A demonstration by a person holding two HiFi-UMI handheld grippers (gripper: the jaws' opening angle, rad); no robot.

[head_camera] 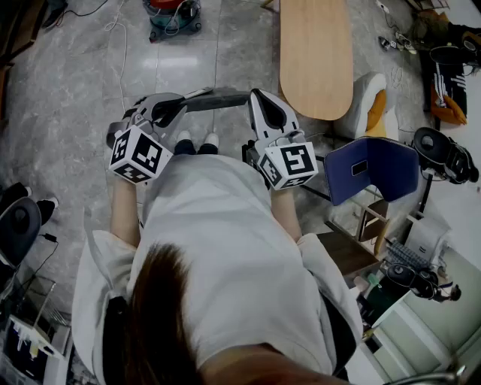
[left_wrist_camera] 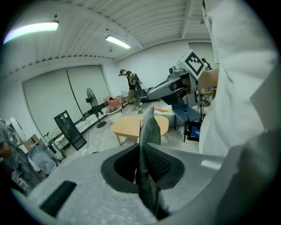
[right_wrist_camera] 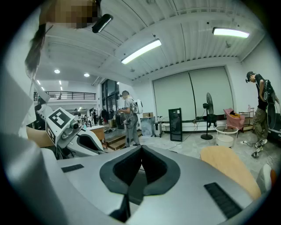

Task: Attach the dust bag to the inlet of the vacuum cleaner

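A person in a white shirt (head_camera: 225,248) stands on the grey stone floor (head_camera: 75,83) just left of the near, rounded end of a wooden desk (head_camera: 316,53), holding both tools out at chest height. The left gripper (left_wrist_camera: 148,118) has its jaws pressed together into one thin edge with nothing between them, and it points across toward the desk. The right gripper (right_wrist_camera: 141,148) is likewise closed and empty, its jaws aimed along the desk's left side. In the head view the two sets of tips come close together; whether they touch cannot be told. What appears to be the vacuum cleaner (head_camera: 173,16), a red-and-teal canister on wheels, sits on the floor well left of the desk's far end, well apart from both grippers. A blue chair (head_camera: 372,169) stands just off the desk's near end, to the person's right.
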